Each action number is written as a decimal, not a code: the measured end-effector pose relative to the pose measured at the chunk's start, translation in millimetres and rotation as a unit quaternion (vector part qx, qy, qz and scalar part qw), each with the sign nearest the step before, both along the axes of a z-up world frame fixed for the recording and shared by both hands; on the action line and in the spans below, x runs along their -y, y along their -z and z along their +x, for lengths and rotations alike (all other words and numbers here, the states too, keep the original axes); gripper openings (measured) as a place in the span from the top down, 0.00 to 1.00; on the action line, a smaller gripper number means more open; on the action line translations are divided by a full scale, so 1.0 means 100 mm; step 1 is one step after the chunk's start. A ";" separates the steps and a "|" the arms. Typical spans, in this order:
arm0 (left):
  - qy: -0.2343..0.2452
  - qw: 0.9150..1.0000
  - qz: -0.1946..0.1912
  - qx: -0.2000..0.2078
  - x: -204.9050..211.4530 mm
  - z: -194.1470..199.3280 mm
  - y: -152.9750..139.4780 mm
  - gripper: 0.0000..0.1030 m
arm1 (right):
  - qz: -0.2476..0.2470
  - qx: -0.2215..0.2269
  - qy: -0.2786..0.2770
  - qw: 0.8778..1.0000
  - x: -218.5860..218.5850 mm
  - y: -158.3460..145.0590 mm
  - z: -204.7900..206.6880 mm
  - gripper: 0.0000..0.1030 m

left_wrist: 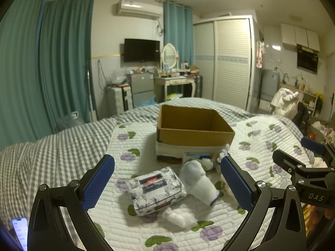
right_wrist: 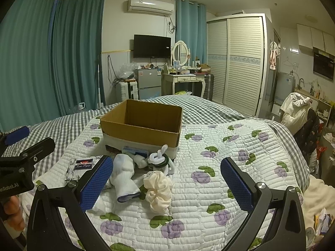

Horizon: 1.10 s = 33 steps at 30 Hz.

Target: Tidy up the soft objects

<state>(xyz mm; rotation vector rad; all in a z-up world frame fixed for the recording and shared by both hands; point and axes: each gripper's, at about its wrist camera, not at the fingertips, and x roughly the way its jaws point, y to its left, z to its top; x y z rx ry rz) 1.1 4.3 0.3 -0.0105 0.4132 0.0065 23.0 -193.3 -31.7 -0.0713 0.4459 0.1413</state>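
An open cardboard box [left_wrist: 194, 125] [right_wrist: 142, 121] stands on the quilted bed. In front of it lie a floral tissue pack [left_wrist: 156, 190] [right_wrist: 80, 165], a rolled white sock [left_wrist: 199, 179] [right_wrist: 124, 177], a small white sock [left_wrist: 178, 217], a cream scrunchie [right_wrist: 158, 188], a white-and-dark soft toy [right_wrist: 160, 159] and a small blue-white pack [left_wrist: 197, 155] [right_wrist: 135, 150]. My left gripper [left_wrist: 167, 179] is open above the tissue pack and sock. My right gripper [right_wrist: 167, 179] is open above the scrunchie. Both are empty.
The floral quilt [right_wrist: 230, 167] covers a grey checked bed [left_wrist: 52, 156]. A phone [left_wrist: 19, 232] lies at the left edge. Beyond the bed are a dresser [right_wrist: 184, 81], a small fridge [right_wrist: 148, 83] and a wardrobe [right_wrist: 240, 62].
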 end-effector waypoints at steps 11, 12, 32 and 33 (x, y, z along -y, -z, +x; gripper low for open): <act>0.000 1.000 0.000 0.000 0.00 0.01 0.00 0.00 | 0.000 -0.001 0.000 1.000 0.00 0.01 0.00 0.00; 0.000 1.000 0.000 0.000 0.00 0.01 0.00 0.00 | 0.000 -0.001 0.000 1.000 0.00 0.01 0.00 0.00; 0.000 1.000 0.000 0.000 0.00 0.00 0.01 0.00 | 0.001 -0.005 0.001 1.000 0.00 0.04 -0.01 0.00; 0.000 1.000 0.001 0.000 0.00 0.00 0.01 0.00 | 0.001 -0.006 0.001 1.000 0.00 0.04 -0.01 0.00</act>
